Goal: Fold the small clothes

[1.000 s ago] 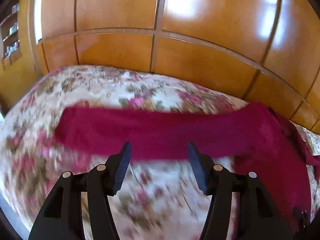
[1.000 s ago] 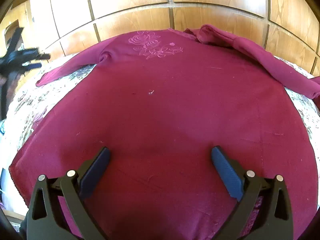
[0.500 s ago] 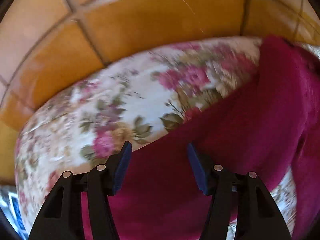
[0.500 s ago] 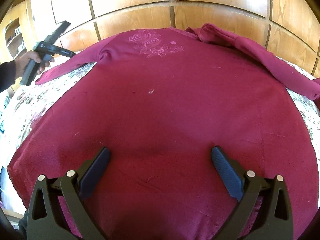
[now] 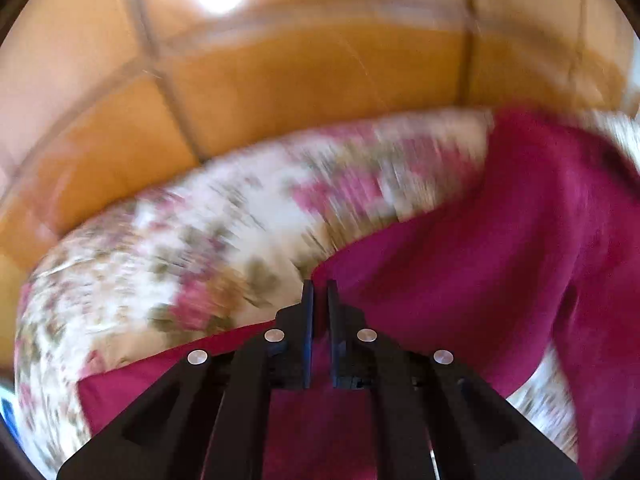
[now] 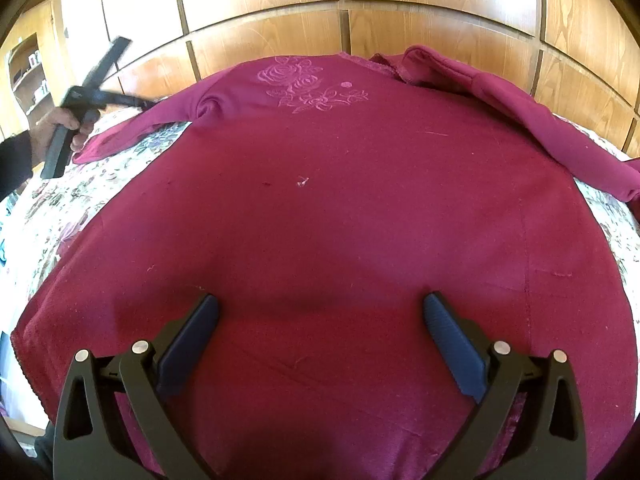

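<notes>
A maroon long-sleeved top (image 6: pixel 320 208) with a pink embroidered rose lies spread flat on the floral bedspread (image 6: pixel 52 216). My right gripper (image 6: pixel 320 320) is open and hovers low over its lower front. Its left sleeve (image 5: pixel 460 256) stretches out to the side. My left gripper (image 5: pixel 319 292) is shut on that sleeve near its upper edge; the view is blurred. In the right wrist view the left gripper (image 6: pixel 136 101) shows at the far left, held by a hand, its tips at the sleeve (image 6: pixel 132 130). The right sleeve (image 6: pixel 520 112) lies bunched at the back right.
Glossy wooden wardrobe panels (image 6: pixel 400 4) stand close behind the bed. The bedspread (image 5: pixel 192 248) curves away to the left edge. Open shelves (image 6: pixel 28 76) show at the far left.
My left gripper swung down to the left sleeve and its jaws closed on the fabric. The right gripper has stayed still and open.
</notes>
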